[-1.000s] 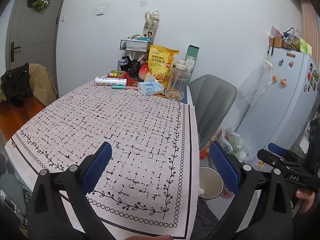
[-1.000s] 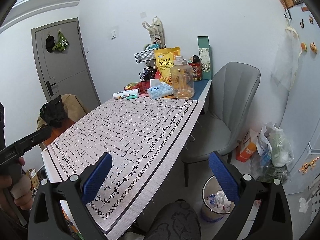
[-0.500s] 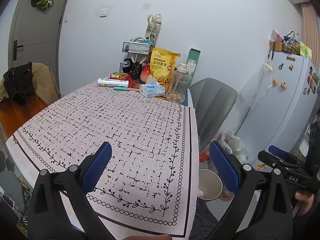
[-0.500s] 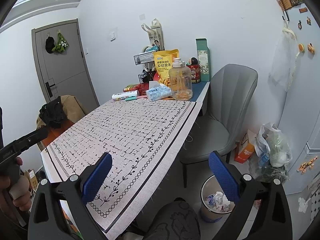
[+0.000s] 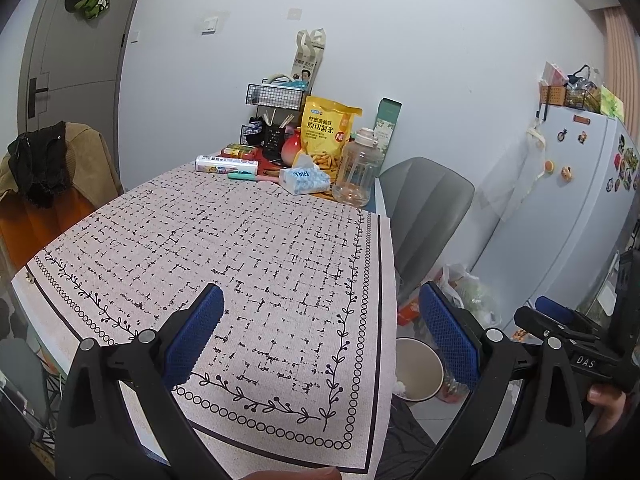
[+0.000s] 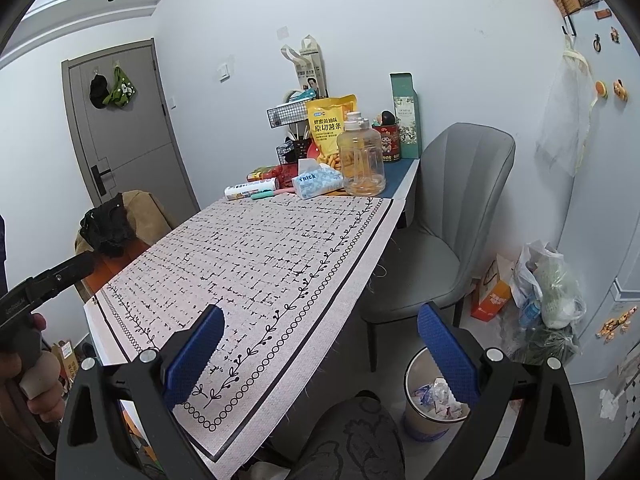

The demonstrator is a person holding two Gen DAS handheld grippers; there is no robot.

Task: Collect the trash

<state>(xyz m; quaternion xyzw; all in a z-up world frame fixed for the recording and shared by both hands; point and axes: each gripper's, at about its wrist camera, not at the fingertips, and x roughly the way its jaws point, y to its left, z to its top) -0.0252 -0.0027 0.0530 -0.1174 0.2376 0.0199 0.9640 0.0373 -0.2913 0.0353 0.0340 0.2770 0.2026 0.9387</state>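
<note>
A small round trash bin [image 6: 430, 408] stands on the floor by the table's near right corner and holds crumpled wrappers; its rim also shows in the left wrist view [image 5: 418, 368]. My left gripper [image 5: 320, 332] is open and empty above the near end of the patterned tablecloth [image 5: 248, 248]. My right gripper [image 6: 320, 336] is open and empty, held over the table's right edge with its right finger above the bin. The tablecloth [image 6: 256, 256] bears no loose trash that I can see.
At the table's far end stand a clear water jug [image 5: 357, 168], a tissue pack [image 5: 304, 179], a yellow snack bag [image 5: 328, 136], a wire rack and a tube. A grey chair [image 6: 448, 216] sits right of the table. Bags [image 6: 548, 292] lie by the fridge.
Both grippers have drifted slightly back and up; the far items sit a little lower in view. Both stay open and empty.
</note>
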